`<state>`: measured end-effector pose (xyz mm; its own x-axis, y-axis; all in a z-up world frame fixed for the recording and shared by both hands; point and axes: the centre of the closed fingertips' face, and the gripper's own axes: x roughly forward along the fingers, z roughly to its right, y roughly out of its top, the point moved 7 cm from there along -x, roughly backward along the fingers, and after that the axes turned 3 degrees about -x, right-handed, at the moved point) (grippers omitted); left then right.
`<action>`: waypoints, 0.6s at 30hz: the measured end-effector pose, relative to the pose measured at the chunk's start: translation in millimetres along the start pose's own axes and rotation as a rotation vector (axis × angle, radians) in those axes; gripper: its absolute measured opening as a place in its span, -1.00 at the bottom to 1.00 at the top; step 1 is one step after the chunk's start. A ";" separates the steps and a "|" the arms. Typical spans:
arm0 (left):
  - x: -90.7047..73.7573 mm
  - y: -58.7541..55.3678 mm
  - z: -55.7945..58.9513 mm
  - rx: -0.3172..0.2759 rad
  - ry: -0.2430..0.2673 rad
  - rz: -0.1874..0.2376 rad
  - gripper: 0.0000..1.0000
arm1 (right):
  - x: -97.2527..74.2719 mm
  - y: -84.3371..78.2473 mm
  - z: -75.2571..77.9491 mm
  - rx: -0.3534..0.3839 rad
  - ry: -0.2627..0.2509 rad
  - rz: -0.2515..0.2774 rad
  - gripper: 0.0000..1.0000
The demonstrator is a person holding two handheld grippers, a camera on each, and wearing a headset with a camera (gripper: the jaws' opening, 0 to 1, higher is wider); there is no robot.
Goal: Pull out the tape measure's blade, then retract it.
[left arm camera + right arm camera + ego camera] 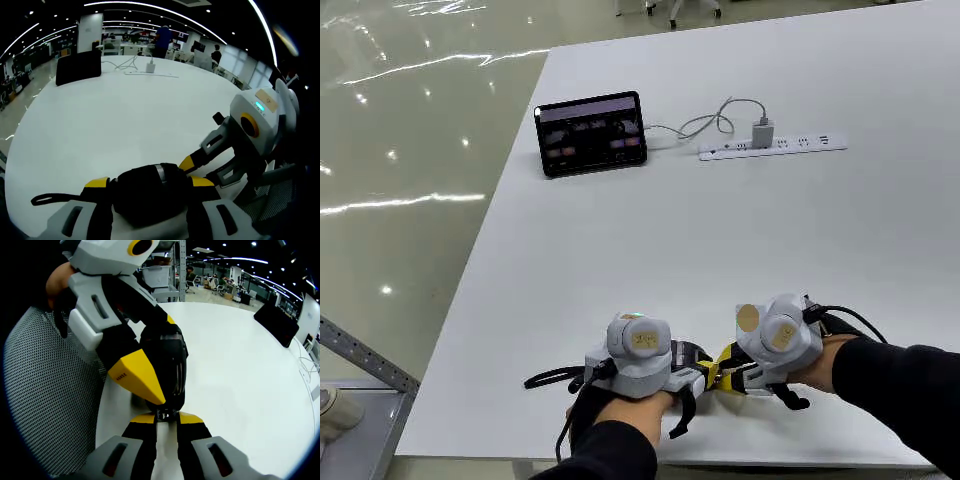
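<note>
The black tape measure sits at the near edge of the table, well nearer the person than the tablet and somewhat to its right. The left gripper clamps it, with one yellow-tipped jaw on each side of its body. The right gripper meets it from the opposite side. Its jaws are pressed almost together on the blade tip, a small metal piece right at the tape measure's mouth. Both grippers lie low over the table. A power strip lies just right of the tablet, with a charger plugged in. A cable loops from the charger to the tablet.
</note>
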<state>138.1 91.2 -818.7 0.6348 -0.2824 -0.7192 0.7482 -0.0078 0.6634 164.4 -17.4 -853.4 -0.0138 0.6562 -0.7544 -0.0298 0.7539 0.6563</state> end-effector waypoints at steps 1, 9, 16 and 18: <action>0.2 0.0 -0.1 0.000 0.000 0.000 0.10 | -0.1 -0.2 -0.2 -0.001 0.000 0.000 -0.80; 0.5 0.2 0.3 0.005 0.002 0.000 0.12 | -0.1 0.4 -0.4 0.016 0.003 0.001 -0.77; -0.2 0.2 0.9 0.008 0.000 0.002 0.14 | -0.4 0.3 -1.7 0.009 -0.012 -0.005 -0.75; 0.6 -0.1 0.6 0.011 -0.002 0.004 0.15 | -0.6 0.4 -1.6 0.018 -0.015 -0.006 -0.73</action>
<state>138.3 90.4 -819.1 0.6373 -0.2842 -0.7163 0.7435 -0.0175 0.6685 162.9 -17.6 -852.7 0.0011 0.6521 -0.7581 -0.0115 0.7581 0.6521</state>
